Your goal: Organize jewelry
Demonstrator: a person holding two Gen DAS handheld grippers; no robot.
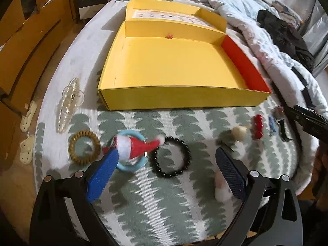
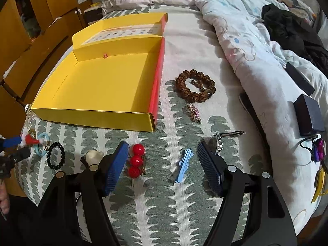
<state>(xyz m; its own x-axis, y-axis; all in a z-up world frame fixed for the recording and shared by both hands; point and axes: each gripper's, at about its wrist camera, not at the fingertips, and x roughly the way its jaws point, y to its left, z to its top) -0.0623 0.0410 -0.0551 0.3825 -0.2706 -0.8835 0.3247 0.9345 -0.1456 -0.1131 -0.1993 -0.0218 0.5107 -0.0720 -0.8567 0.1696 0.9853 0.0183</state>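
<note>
An open yellow box (image 1: 174,61) lies on the patterned bed cover; it also shows in the right wrist view (image 2: 98,86). My left gripper (image 1: 166,162) is open, low over a black bead bracelet (image 1: 170,157), with a red Santa-hat clip (image 1: 139,145) and a blue ring (image 1: 131,164) at its left finger. My right gripper (image 2: 162,153) is open above a red ball hair clip (image 2: 136,160) and a light blue clip (image 2: 184,165). A brown bead bracelet (image 2: 194,85) and a silver pendant (image 2: 193,111) lie farther off.
A tan coil hair tie (image 1: 84,150) and a clear shell-shaped clip (image 1: 69,104) lie left of the box. A watch (image 2: 219,141), dark blue boxes (image 2: 307,114) and a rumpled quilt (image 2: 246,30) sit to the right. Wooden furniture (image 1: 24,41) stands left.
</note>
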